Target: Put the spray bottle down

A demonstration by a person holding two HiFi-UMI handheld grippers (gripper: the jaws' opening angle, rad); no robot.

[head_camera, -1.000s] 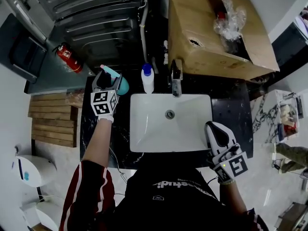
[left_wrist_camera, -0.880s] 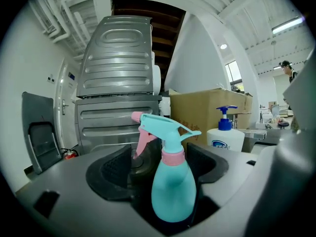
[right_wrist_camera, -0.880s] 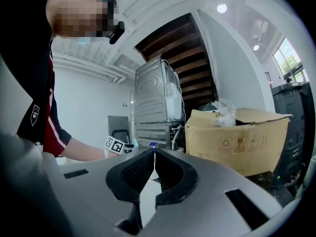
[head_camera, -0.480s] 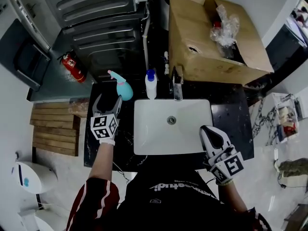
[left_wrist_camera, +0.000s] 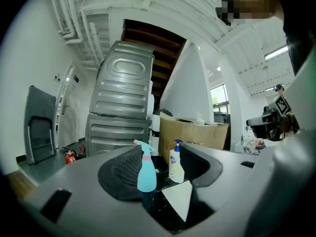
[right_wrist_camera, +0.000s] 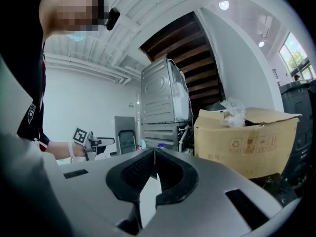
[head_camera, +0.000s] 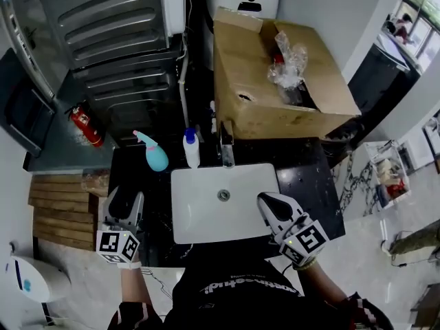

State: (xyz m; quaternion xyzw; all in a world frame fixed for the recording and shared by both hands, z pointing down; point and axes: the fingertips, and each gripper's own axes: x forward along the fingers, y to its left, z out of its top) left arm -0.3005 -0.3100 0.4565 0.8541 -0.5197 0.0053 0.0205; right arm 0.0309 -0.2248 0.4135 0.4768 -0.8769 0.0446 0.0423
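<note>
The left tongs (head_camera: pixel 126 199) are held level at the front left corner of the dark surface (head_camera: pixel 306 177), pointing toward the back wall, with the marker cube nearest the person. Seen in the left gripper view, the left tongs (left_wrist_camera: pixel 160 169) have their jaws standing apart and closing, and nothing is gripped between them. The spray bottle (left_wrist_camera: pixel 146 174) only lines up with the gap from far off. From the head view, the spray bottle (head_camera: pixel 155 155) stands upright on the surface at its back left, beyond the left tongs and well apart from them. It has a turquoise body and a pink collar, and its nozzle points left. Just to its right stands a white pump bottle (head_camera: pixel 191 150) with a blue top, and next to that is the tap (head_camera: pixel 225 146) behind the white sink (head_camera: pixel 206 215). The right tongs (head_camera: pixel 265 199) sit over the sink's front right edge, close to level, pointing up and left in the head view. In the right gripper view, the right tongs (right_wrist_camera: pixel 154 154) have their jaws pressed together at the tips and are empty. Behind the surface a cardboard box (head_camera: pixel 275 88) stands open with clear plastic inside, and a red fire extinguisher (head_camera: pixel 84 124) lies on the grey floor at the left.
</note>
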